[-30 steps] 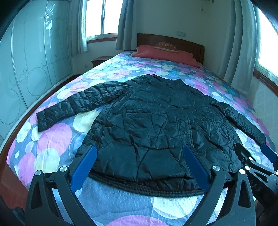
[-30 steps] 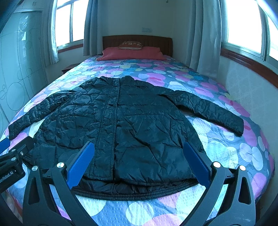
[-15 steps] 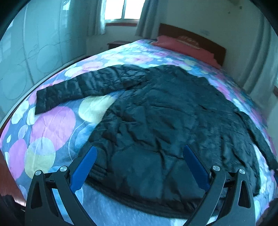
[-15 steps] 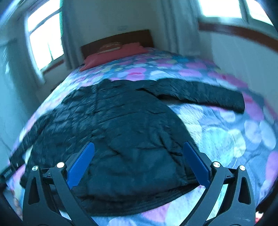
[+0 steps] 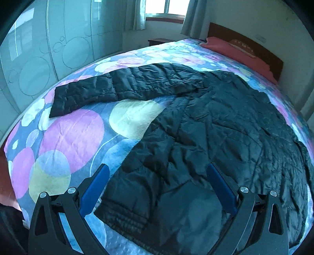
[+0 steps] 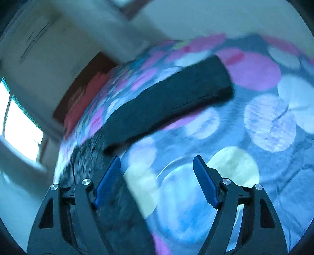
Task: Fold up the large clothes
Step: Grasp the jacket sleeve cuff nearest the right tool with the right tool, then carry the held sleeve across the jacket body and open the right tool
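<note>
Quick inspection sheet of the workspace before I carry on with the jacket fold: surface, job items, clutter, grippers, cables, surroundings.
Surface: bedspread with coloured circles, covering the bed.
Job's things: dark quilted jacket spread flat, sleeve stretched out sideways.
Clutter: red pillow at the headboard.
Grippers: left hand-held gripper open over the hem, gripping nothing; right hand-held gripper closing, only bedspread between its jaws; that view is blurred.
Cables: nothing seen.
Surroundings: window, curtains, wardrobe doors.
</note>
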### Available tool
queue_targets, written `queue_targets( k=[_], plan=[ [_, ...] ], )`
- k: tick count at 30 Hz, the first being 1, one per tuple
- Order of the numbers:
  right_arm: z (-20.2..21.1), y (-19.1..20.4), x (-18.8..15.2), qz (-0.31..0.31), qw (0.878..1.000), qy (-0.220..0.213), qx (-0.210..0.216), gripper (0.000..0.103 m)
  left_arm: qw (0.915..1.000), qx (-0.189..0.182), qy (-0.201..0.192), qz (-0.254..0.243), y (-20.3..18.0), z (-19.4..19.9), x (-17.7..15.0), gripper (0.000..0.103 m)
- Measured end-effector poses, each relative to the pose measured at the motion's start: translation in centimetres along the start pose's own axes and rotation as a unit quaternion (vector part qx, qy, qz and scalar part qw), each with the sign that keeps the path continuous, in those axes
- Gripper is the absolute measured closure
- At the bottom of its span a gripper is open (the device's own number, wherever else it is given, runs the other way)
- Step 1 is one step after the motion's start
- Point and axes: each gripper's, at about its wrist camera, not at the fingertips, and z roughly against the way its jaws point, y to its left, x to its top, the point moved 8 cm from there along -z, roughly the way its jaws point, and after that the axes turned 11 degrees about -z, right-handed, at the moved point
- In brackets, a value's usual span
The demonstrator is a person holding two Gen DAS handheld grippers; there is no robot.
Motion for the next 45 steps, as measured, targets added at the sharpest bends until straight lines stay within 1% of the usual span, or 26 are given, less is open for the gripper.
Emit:
queue_targets(
  k=[1,4,9,12,16,18,19,20,21,23,25,28,31,32,35,37,40,43,45],
  plan=[
    [-0.6,-0.9,1.0,-0.024,1.0,0.001,0.003,0.027,1.0,0.002,0.0,0.0,0.1,-0.1,0.0,0.005],
    [-2.4,-2.5,3.7,-0.068,0.998,-0.004,0.003,0.027,0.9999,0.011,0.002,0.002,0.3,-0.7,0.1,0.005],
    [-5.4,-3.7,6.7,-0.107,0.994,-0.019,-0.002,0.027,0.9996,0.021,0.018,0.002,0.5,-2.0,-0.3,0.005],
    [-6.6,-3.6,8.2,-0.112,0.993,-0.044,-0.008,0.027,0.9994,0.025,0.023,0.002,0.6,-2.5,-0.4,0.005],
    [-7.5,-3.9,10.1,-0.117,0.989,-0.092,-0.023,0.027,0.9993,0.026,0.026,0.007,0.7,-3.3,-0.1,0.005],
    [-7.8,-4.0,10.7,-0.124,0.985,-0.116,-0.035,0.044,0.9992,0.026,0.029,0.007,0.6,-3.6,-0.1,0.005],
    [-8.0,-4.1,10.8,-0.125,0.984,-0.12,-0.044,0.063,0.9992,0.025,0.03,0.007,0.5,-3.8,-0.2,0.005],
    [-8.4,-4.2,11.0,-0.13,0.984,-0.117,-0.045,0.073,0.9992,0.024,0.031,0.008,0.5,-3.9,-0.2,0.005],
    [-8.9,-4.5,11.1,-0.139,0.983,-0.113,-0.043,0.076,0.9992,0.023,0.032,0.008,0.4,-4.0,-0.3,0.005],
    [-8.7,-4.4,11.3,-0.138,0.982,-0.121,-0.043,0.09,0.9992,0.02,0.033,0.007,0.4,-4.3,-0.2,0.005],
    [-8.6,-3.1,11.4,-0.108,0.985,-0.127,-0.045,0.092,0.9993,0.018,0.032,0.006,0.4,-4.5,-0.2,0.005],
    [-7.6,1.3,10.9,-0.033,0.988,-0.146,-0.036,0.093,0.9994,0.015,0.03,0.004,0.3,-4.9,-0.1,0.005],
    [-7.1,6.7,8.8,0.063,0.985,-0.157,-0.026,0.093,0.9995,0.013,0.029,0.0,0.2,-5.1,-0.3,0.005],
    [-7.2,9.5,7.4,0.108,0.982,-0.157,-0.017,0.093,0.9996,0.011,0.027,0.0,0.2,-5.2,-0.3,0.005],
    [-8.5,16.1,2.8,0.2,0.971,-0.132,0.008,0.093,0.9996,0.004,0.027,0.002,0.3,-5.4,-0.4,0.005],
    [-9.5,19.2,-0.1,0.239,0.964,-0.115,0.021,0.093,0.9996,-0.004,0.028,0.007,0.3,-5.6,-0.5,0.005],
    [-11.9,24.8,-6.7,0.306,0.948,-0.069,0.047,0.093,0.9994,-0.014,0.03,0.013,0.5,-5.8,-0.6,0.005],
    [-13.5,27.9,-12.2,0.349,0.935,-0.032,0.061,0.093,0.9992,-0.022,0.029,0.018,0.6,-5.9,-0.6,0.005],
    [-14.6,30.3,-17.2,0.392,0.917,-0.01,0.072,0.093,0.9992,-0.024,0.027,0.019,0.6,-6.0,-0.6,0.005]
  ],
)
